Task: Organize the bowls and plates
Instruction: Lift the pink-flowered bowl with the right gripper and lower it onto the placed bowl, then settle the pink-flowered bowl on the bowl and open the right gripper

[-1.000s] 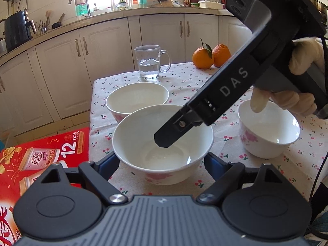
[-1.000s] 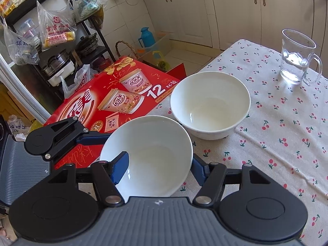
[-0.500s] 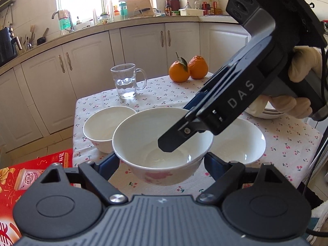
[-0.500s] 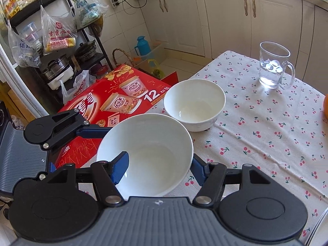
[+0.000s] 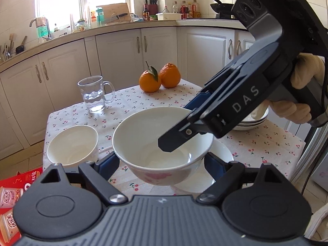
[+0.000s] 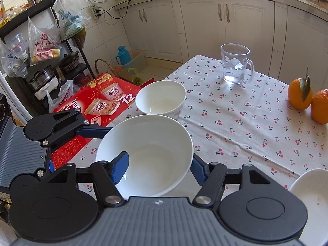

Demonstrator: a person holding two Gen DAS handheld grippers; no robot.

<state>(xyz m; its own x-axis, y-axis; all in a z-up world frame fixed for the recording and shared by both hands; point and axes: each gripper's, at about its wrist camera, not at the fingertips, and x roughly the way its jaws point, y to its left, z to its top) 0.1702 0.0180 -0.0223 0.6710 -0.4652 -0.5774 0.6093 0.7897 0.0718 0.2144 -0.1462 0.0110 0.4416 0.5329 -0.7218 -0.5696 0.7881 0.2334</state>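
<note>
a white bowl (image 5: 162,153) with a pink flower print hangs clear of the tabletop (image 5: 168,100), held by both tools at once. the left gripper (image 5: 162,164) stands wide, its blue pads pressing the bowl's outer wall on either side. the right gripper (image 6: 157,164) is pinched on the rim nearest it, one pad inside the bowl and one outside (a gloved hand (image 5: 301,94) carries it). directly below the held bowl sits a second bowl (image 5: 217,164); ahead and left of the left gripper stands a smaller bowl (image 5: 71,145). farther ahead are a glass mug (image 5: 93,94) of water and two oranges (image 5: 160,78). stacked plates (image 5: 254,121) show behind the right gripper.
</note>
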